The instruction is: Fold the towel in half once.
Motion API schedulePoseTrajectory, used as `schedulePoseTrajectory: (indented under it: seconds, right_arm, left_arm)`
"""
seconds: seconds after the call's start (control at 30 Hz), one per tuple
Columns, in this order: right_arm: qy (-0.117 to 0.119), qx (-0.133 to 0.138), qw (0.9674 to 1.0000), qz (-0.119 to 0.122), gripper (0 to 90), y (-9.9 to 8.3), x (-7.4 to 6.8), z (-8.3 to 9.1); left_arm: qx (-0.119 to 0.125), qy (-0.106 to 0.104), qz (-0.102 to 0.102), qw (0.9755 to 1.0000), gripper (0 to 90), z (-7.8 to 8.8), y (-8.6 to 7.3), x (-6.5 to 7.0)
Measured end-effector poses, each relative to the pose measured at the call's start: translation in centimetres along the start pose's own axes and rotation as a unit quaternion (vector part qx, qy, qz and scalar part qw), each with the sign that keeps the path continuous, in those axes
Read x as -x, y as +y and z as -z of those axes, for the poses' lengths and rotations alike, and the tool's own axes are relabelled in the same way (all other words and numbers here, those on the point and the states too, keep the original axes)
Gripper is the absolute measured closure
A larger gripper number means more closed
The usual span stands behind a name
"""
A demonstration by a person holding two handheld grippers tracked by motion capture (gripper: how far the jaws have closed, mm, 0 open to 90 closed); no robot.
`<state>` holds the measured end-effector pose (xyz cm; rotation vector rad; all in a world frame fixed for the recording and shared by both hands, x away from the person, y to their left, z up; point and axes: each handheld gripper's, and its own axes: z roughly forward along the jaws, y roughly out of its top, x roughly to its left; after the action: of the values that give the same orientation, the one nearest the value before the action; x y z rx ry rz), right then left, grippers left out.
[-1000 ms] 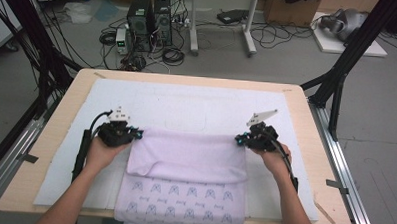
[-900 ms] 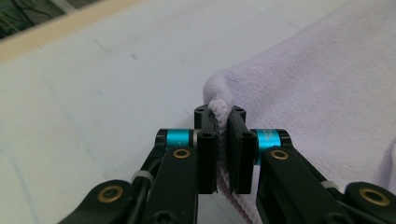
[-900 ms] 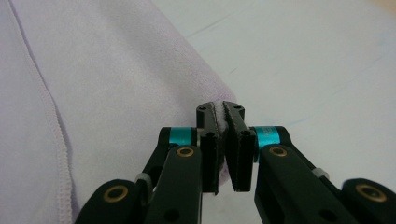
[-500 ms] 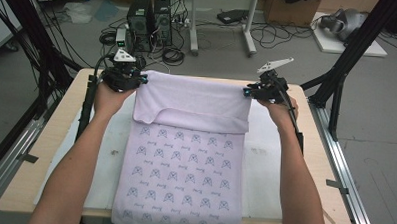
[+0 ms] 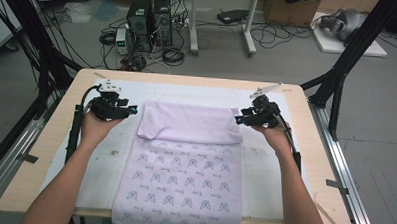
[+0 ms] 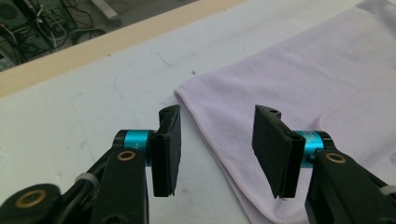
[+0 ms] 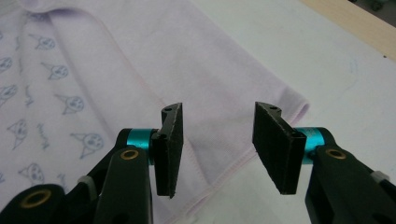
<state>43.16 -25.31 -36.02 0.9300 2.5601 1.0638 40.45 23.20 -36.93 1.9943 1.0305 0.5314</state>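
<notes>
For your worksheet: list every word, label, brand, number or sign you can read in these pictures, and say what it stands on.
Nothing here can be read.
Towel: small writing beside each printed cat face, too blurred to read in the high view and the right gripper view.
Computer towers on the floor: any labels too small to read.

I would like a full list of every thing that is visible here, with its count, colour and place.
Lilac cloth towel with printed cat-like faces: one, pale purple, centre of table, far end folded back toward the person, near end hanging over the table edge.
White mat: one, white, under the towel.
Wooden table: one, light brown.
Black computer towers: two, on the floor beyond the table.
Cables: many, black, across the floor.
Forearms: two, entering from the bottom.
Left tool: one, black, jaws open, beside the fold's left corner.
Right tool: one, black, jaws open, beside the right corner.
</notes>
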Motion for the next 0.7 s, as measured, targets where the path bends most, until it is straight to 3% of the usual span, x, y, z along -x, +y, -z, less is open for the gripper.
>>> schedulePoseTrajectory:
  seconds: [0.17,0.47,0.7]
  right_arm:
    - [0.008,0.007,0.9999,0.003,52.2,-1.1,-1.3,0.1]
    - [0.016,-0.003,0.9999,0.0,51.0,-3.1,-2.4,-0.8]
    - [0.021,-0.015,0.9997,-0.005,50.9,-4.6,-2.6,-1.7]
  left_arm:
    - [-0.007,-0.015,-0.021,0.9996,49.2,0.6,-1.0,1.2]
    - [-0.014,-0.054,-0.028,0.9981,48.2,0.2,-3.3,3.1]
    - [-0.036,-0.103,-0.041,0.9931,44.0,-0.2,-4.3,4.7]
